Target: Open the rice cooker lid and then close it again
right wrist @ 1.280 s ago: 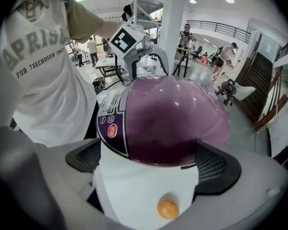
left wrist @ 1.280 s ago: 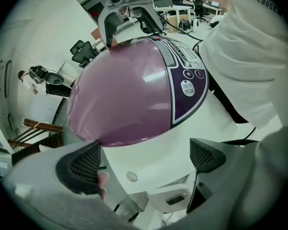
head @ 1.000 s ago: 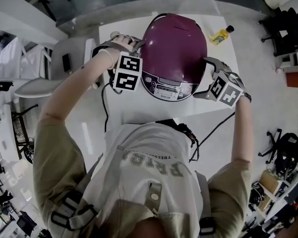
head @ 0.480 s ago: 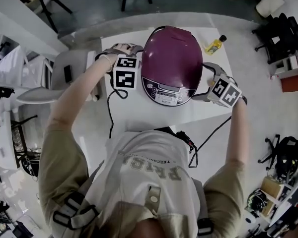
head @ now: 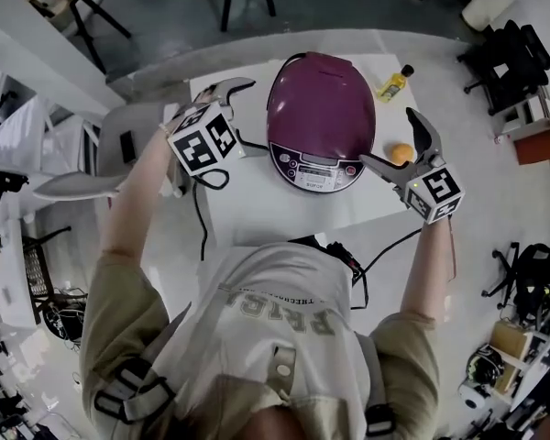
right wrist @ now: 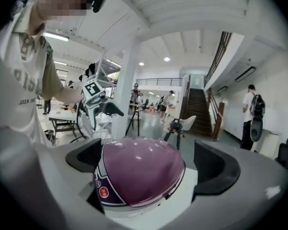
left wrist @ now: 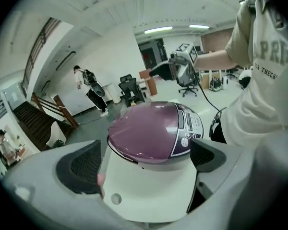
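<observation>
White table (head: 257, 214) has the purple rice cooker (head: 319, 140) sitting mid-top, lid (head: 325, 85) shut, left gripper (head: 238, 108) and right gripper (head: 390, 140) flanking it with jaws wide and empty; slick stiff dome, probably heavy, so I'd work its front edge.

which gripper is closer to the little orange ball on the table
Right. The right gripper hangs open just beside the orange ball. The left gripper, also open, is on the other side of the rice cooker.

Bright overhead ceiling lighting, sharp focus, fisheye edges, soft shadows
</observation>
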Motion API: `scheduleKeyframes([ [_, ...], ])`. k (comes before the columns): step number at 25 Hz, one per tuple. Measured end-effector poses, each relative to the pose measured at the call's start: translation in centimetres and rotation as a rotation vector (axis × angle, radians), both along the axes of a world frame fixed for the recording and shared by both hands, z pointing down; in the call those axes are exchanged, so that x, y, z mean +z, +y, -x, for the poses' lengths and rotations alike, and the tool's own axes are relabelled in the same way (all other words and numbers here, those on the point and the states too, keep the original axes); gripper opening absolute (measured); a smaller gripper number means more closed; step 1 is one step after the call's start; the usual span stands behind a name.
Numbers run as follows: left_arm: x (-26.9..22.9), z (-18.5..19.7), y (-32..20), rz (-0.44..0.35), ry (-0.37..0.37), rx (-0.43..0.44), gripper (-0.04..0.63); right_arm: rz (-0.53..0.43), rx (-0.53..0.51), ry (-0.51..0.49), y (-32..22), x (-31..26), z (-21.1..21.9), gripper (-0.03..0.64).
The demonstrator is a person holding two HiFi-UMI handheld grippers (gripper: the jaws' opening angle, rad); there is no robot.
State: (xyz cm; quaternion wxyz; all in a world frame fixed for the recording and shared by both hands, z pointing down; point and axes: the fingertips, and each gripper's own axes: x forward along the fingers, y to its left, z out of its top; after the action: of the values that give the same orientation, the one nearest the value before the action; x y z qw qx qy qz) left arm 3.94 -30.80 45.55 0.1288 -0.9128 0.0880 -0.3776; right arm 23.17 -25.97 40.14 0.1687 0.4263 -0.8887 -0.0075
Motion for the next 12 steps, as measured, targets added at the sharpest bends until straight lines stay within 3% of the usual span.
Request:
scheduleKeyframes([
  [9,-5.3,0.0,0.1,-0.078,0.462,-0.274,0.578,-0.248,0.312,-0.089,2.3,-2.0,1.1,0.571],
  [12,-6.0,-0.5,1.4,-0.047,0.587,-0.330,0.537,-0.286,0.396,-0.155,3.1,-2.4,1.5,0.556],
])
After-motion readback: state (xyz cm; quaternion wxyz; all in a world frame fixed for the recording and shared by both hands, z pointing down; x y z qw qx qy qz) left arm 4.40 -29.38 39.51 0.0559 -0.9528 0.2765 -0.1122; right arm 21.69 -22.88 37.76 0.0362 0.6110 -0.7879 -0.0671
